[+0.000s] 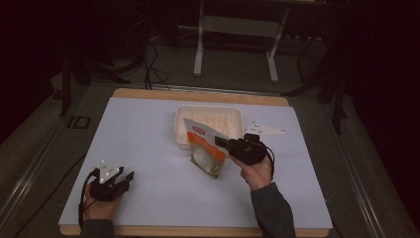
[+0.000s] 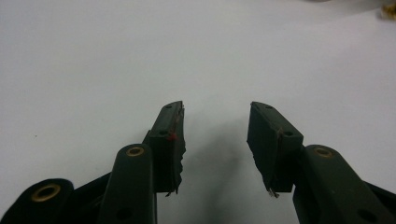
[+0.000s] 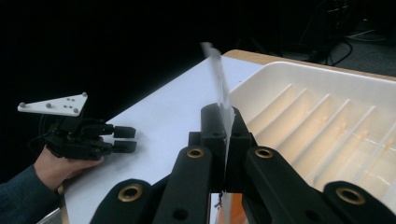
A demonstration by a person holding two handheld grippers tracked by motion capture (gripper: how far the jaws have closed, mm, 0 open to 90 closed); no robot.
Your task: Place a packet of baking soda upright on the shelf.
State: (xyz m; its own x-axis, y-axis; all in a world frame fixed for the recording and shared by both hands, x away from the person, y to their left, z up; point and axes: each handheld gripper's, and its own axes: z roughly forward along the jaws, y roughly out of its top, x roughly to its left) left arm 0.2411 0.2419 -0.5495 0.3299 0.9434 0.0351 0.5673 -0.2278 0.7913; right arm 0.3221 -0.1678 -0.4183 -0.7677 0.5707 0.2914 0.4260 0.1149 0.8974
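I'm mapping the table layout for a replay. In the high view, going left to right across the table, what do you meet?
Black left gripper → orange-and-white plastic snack bag → black right gripper, clamped on the bag's edge. The ribbed white plastic tray overlaps these, so it is left out.

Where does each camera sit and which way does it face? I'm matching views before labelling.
High view: above the person's side, facing forward and down on the table; forearms, both grippers.
Left gripper view: on the left gripper, facing bare tabletop; open jaws.
Right gripper view: on the right gripper, pinching the snack bag beside the white tray.
Shared: bag, tray, left gripper.
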